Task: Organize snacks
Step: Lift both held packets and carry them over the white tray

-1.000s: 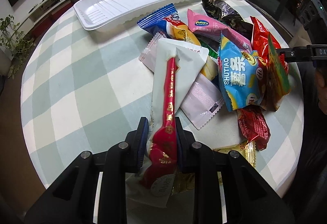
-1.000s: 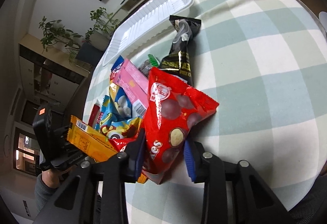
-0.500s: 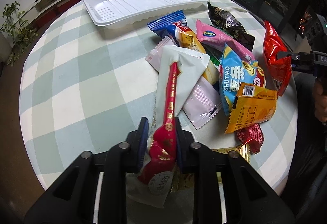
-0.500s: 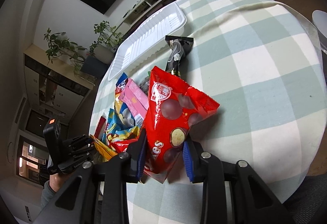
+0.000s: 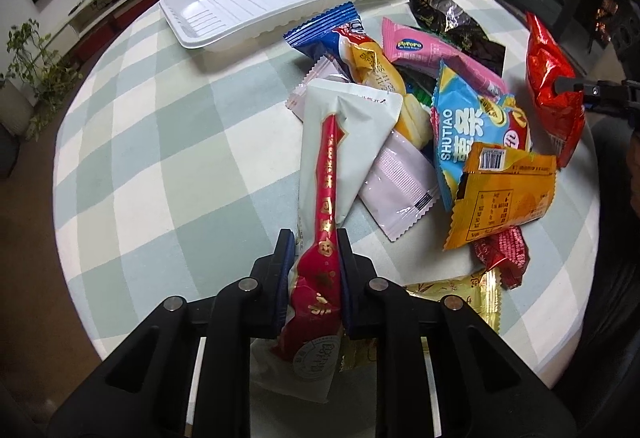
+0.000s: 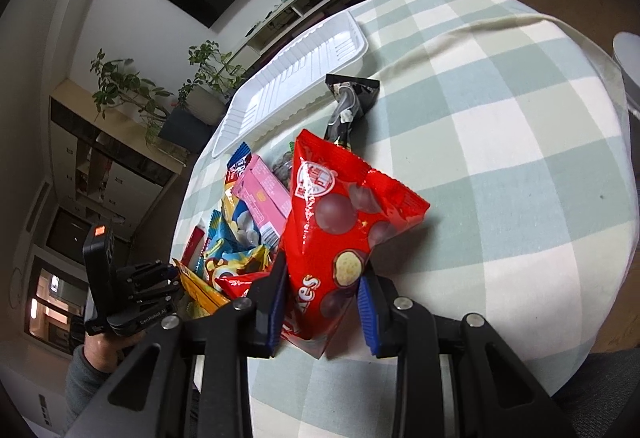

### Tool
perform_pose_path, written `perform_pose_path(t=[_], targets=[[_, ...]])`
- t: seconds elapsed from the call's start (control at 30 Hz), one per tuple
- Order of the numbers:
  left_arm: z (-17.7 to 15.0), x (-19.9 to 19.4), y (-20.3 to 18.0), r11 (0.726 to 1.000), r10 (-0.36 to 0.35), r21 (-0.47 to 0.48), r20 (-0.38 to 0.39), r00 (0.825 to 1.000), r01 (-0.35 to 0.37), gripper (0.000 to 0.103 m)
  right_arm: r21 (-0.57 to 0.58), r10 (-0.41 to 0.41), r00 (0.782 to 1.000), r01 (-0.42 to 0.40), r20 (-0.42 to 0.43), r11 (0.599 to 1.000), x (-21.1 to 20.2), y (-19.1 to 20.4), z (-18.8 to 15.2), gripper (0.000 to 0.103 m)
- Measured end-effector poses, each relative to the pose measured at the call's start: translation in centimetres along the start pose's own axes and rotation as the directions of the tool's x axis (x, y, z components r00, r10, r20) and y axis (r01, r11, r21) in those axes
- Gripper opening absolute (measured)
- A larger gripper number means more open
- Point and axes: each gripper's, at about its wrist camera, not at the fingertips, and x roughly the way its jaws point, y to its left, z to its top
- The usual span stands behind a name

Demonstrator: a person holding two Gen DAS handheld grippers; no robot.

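My left gripper (image 5: 313, 238) is clamped on the near end of a long white packet with a red strip (image 5: 336, 158), which runs up toward twelve o'clock over the pile; its jaws have just been closing a little on that packet. My right gripper (image 6: 323, 274) is clenched on a red bag of chocolate balls (image 6: 340, 222), lifted clear of the checked tablecloth (image 6: 500, 158); in the left wrist view I see that same bag at three o'clock, beyond the heap. The other snacks lie bunched together at about one to three o'clock of the left gripper: a blue Shutiao crisp bag (image 5: 472, 126), an orange packet (image 5: 504, 202) resting across it, a pink Pororo pack (image 5: 436, 54), a black foil bag (image 5: 452, 26) and a pale pink sachet (image 5: 400, 190). The white plastic tray (image 5: 224, 34) sits at eleven to twelve o'clock, just beyond the pile.
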Motion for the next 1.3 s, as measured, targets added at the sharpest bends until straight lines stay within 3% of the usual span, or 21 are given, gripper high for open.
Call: perform_pose_path(t=[0.07,0.33,0.63,0.8,1.0,1.3], targets=[[0.1,-0.2,-0.3,1.0,0.025,0.013,0.007,1.0,-0.026,0.017,-0.012,-0.004,1.0,0.004,0.004,1.0,0.1,0.2,0.0,0.034],[0.4,-1.9,0.7,0.999,0.004,-0.05,0.051,0.999,-0.001,0.017,-0.004,0.018,0.999,-0.018,0.048,1.0,-1.0,-0.2,0.5,0.034],[2.0,-6.4,4.2,0.98,-0.049,-0.179,0.173,0.984,0.08,0.017,-0.016,0.038,0.994,-0.037,0.104,0.999,-2.7,-0.3,3.1,0.034],[5.8,-8.7,6.4,0.969,-0.046,-0.224,0.237,0.97,0.101,0.017,-0.048,0.029,0.986,-0.021,0.165,0.999,-4.3,0.1,7.0,0.034],[12.8,-8.7,9.7,0.952,-0.057,-0.271,0.296,0.953,0.141,0.017,-0.102,0.057,0.975,-0.035,0.213,0.994,-3.8,2.2,14.3,0.034],[21.9,-1.8,13.6,0.921,-0.133,-0.334,0.215,0.968,0.2,0.017,-0.187,0.006,0.999,0.004,0.054,0.982,6.7,4.8,23.1,0.034]])
